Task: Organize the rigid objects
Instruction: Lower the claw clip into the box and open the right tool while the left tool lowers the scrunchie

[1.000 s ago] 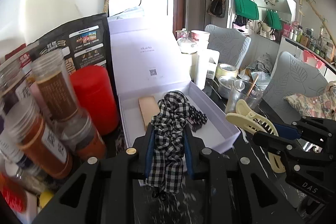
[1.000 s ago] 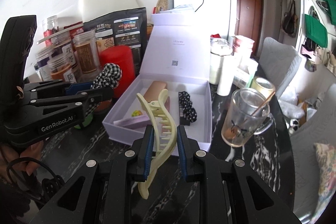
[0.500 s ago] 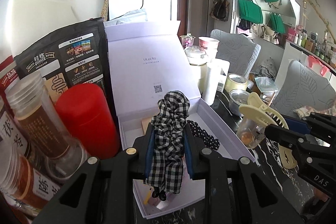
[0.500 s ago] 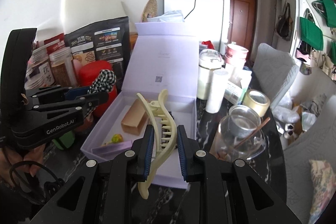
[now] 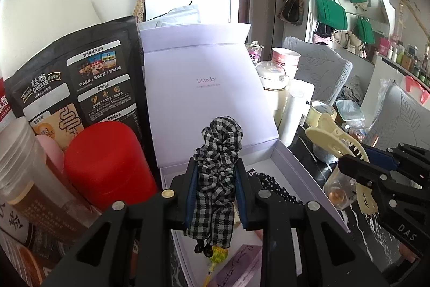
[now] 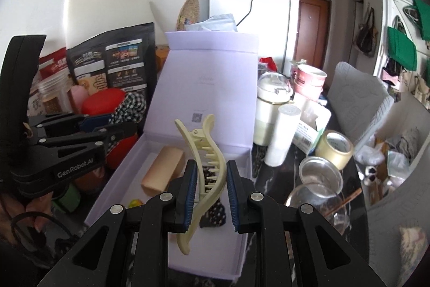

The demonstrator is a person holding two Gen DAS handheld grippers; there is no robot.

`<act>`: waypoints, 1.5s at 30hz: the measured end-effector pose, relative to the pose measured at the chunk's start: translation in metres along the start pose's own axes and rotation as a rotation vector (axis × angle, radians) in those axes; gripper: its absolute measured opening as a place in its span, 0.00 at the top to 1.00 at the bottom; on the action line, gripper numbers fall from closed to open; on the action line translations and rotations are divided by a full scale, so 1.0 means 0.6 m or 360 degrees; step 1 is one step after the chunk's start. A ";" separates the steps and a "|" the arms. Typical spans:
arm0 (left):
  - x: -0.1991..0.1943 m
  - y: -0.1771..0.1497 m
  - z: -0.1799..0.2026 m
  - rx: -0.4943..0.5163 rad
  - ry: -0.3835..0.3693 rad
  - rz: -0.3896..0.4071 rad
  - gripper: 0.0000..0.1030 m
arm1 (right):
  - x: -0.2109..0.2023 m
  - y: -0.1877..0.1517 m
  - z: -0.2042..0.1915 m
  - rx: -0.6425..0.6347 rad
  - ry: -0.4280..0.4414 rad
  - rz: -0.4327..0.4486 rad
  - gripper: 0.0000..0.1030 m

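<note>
My left gripper [image 5: 216, 187] is shut on a black-and-white checked scrunchie [image 5: 217, 166] and holds it over the open lilac box [image 5: 295, 166]. My right gripper [image 6: 208, 192] is shut on a cream hair claw clip [image 6: 207, 171] above the same box [image 6: 134, 160]; the clip also shows in the left wrist view [image 5: 336, 139]. In the box lie a tan block [image 6: 164, 171], a black dotted scrunchie [image 5: 274, 187], a small yellow-green item [image 5: 219, 252] and a lilac card [image 5: 242, 265].
A red canister [image 5: 107, 160], jars [image 5: 24, 174] and a black oats bag [image 5: 78, 88] stand left of the box. A glass mug [image 6: 317, 198], tape roll [image 6: 334, 149], white bottle [image 6: 279, 133] and cups [image 6: 309, 80] crowd the right. The box lid [image 5: 204, 88] stands upright behind.
Both grippers have moved forward and over the box with their objects still held; the box has grown nearer in both views. The grips have not changed.
</note>
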State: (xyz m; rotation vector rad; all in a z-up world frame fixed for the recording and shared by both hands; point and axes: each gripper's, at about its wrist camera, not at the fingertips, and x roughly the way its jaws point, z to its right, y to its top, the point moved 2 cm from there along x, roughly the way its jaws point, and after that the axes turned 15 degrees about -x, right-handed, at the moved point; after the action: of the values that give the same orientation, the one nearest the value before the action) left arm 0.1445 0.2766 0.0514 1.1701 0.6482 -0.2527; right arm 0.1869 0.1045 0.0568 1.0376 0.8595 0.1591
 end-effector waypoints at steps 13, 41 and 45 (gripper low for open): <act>0.071 0.004 0.001 -0.0021 0.0050 -0.0065 0.76 | 0.091 0.006 0.028 0.0086 0.0030 -0.0134 0.79; 0.165 -0.046 -0.011 -0.0054 0.0004 -0.0466 0.76 | 0.202 -0.056 0.017 0.0075 0.0153 -0.0458 0.79; 0.170 -0.050 -0.009 -0.0044 0.0010 -0.0492 0.76 | 0.210 -0.059 0.014 0.0065 0.0153 -0.0478 0.79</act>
State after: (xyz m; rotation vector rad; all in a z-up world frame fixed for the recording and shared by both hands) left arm 0.2084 0.2847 -0.0337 1.0421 0.8358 -0.4999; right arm 0.2681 0.1423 -0.0388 0.9325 1.0992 -0.0629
